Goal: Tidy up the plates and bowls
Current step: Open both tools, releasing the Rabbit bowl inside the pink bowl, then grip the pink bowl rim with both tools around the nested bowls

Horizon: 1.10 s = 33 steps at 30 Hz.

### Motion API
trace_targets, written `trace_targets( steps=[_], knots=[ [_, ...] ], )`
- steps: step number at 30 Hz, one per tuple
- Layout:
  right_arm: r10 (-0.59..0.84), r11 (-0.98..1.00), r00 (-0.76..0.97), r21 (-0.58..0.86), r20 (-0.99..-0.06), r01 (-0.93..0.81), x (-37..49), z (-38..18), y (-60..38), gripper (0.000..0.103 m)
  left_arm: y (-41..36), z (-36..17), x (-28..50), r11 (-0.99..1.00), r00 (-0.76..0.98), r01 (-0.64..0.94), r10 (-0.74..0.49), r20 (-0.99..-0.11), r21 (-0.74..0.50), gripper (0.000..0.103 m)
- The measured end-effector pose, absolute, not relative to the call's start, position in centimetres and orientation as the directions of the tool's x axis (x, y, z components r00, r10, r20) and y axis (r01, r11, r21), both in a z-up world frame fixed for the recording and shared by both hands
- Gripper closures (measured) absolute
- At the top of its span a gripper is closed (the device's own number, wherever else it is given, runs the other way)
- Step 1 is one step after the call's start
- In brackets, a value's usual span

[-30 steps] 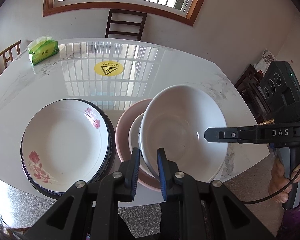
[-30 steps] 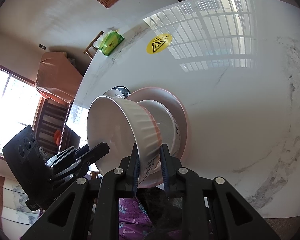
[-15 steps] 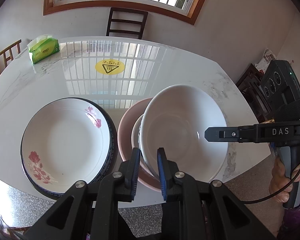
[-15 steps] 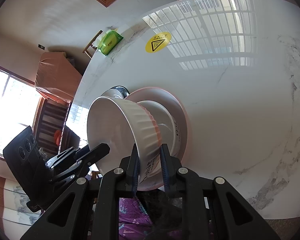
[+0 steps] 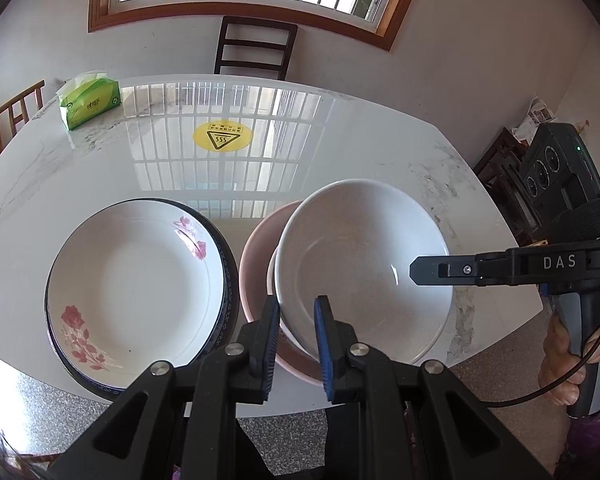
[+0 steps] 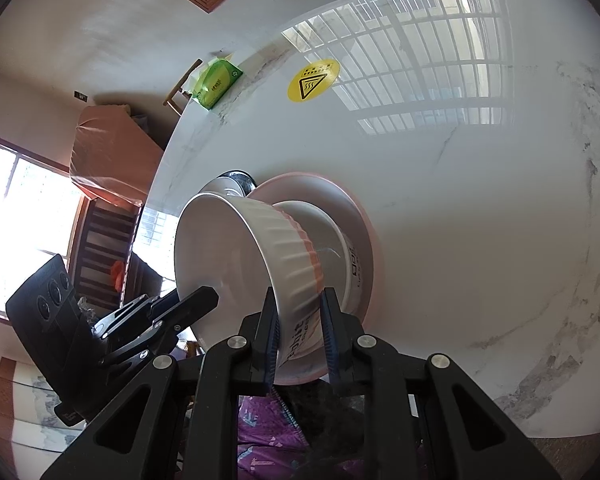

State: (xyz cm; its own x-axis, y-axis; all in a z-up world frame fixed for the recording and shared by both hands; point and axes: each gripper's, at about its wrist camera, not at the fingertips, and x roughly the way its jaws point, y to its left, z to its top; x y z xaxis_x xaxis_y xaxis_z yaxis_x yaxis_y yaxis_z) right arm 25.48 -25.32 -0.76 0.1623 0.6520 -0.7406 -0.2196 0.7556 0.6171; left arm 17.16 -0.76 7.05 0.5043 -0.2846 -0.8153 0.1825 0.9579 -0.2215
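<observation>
A white ribbed bowl (image 5: 364, 264) sits nested on a smaller white bowl inside a pink bowl (image 5: 256, 264) at the table's near edge. My left gripper (image 5: 296, 316) straddles its near rim, and its jaws have widened off the rim. My right gripper (image 6: 299, 320) straddles the opposite rim (image 6: 296, 272), its jaws also parted. The right gripper shows in the left wrist view (image 5: 420, 270) at the bowl's right side. A white floral plate (image 5: 136, 284) rests on a dark-rimmed plate to the left.
The white marble table (image 5: 340, 152) carries a yellow warning sticker (image 5: 222, 137) at its middle and a green tissue pack (image 5: 90, 104) at the far left. Wooden chairs stand behind and beside the table. A dark cabinet stands at the right.
Both grippers have opened their jaws slightly off the white bowl's rim. The bowl has settled lower into the stack.
</observation>
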Motion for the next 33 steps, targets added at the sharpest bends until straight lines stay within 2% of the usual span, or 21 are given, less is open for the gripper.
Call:
trace_targets(
  steps=[9,15,18,25,33],
  knots=[
    [0.663,0.747,0.18,0.629,-0.727,-0.215,24.8,-0.3,-25.9,0.079,-0.8,8.2,16.6,0.954,0.535,0.194,-0.298,-0.79,-0.229,0.085],
    [0.613,0.79,0.306,0.549,-0.728,-0.273,23.5,1.4,-26.9,0.079,0.3,8.5,16.3,0.962,0.559,0.172,-0.271,-0.783,-0.211,0.082],
    [0.598,0.802,0.369,0.524,-0.712,-0.288,21.9,1.5,-27.7,0.075,1.9,8.0,16.6,0.952,0.532,0.145,-0.303,-0.791,-0.268,0.073],
    [0.548,0.837,0.456,0.467,-0.701,-0.287,18.5,-0.1,-28.6,0.075,4.7,6.4,17.8,0.902,0.412,0.092,-0.419,-0.809,-0.421,0.068],
    [0.56,0.828,0.403,0.502,-0.724,-0.249,19.9,-1.7,-29.2,0.075,4.6,5.1,18.7,0.902,0.348,0.034,-0.415,-0.84,-0.431,0.066]
  ],
)
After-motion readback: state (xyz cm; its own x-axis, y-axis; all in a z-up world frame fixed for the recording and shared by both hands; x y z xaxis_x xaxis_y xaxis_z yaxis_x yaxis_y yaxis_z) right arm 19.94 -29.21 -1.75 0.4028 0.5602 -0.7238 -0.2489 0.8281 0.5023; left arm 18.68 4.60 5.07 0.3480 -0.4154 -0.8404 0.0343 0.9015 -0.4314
